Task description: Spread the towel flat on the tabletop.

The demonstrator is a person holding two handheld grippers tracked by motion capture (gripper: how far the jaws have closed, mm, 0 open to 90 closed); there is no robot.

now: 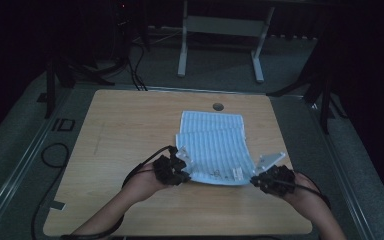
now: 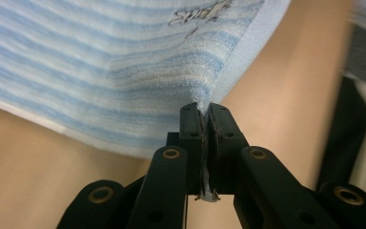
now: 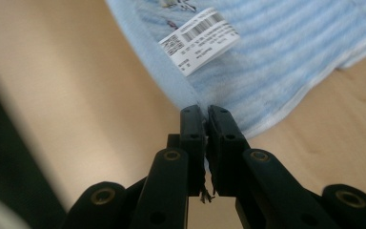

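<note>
A light blue striped towel [image 1: 212, 145] is lying on the wooden tabletop [image 1: 125, 125], right of centre, its long axis running from the person's edge toward the far edge, stripes crossing it side to side. The far part is lying flat near the round cable hole [image 1: 218, 106], while the near edge is lifting off the wood. The left hand-held gripper [image 2: 204, 110] is pinching the near left corner with jaws fully closed on the cloth. The right hand-held gripper [image 3: 205, 112] is clamping the near right corner the same way, just beside the white barcode label [image 3: 199, 39].
</note>
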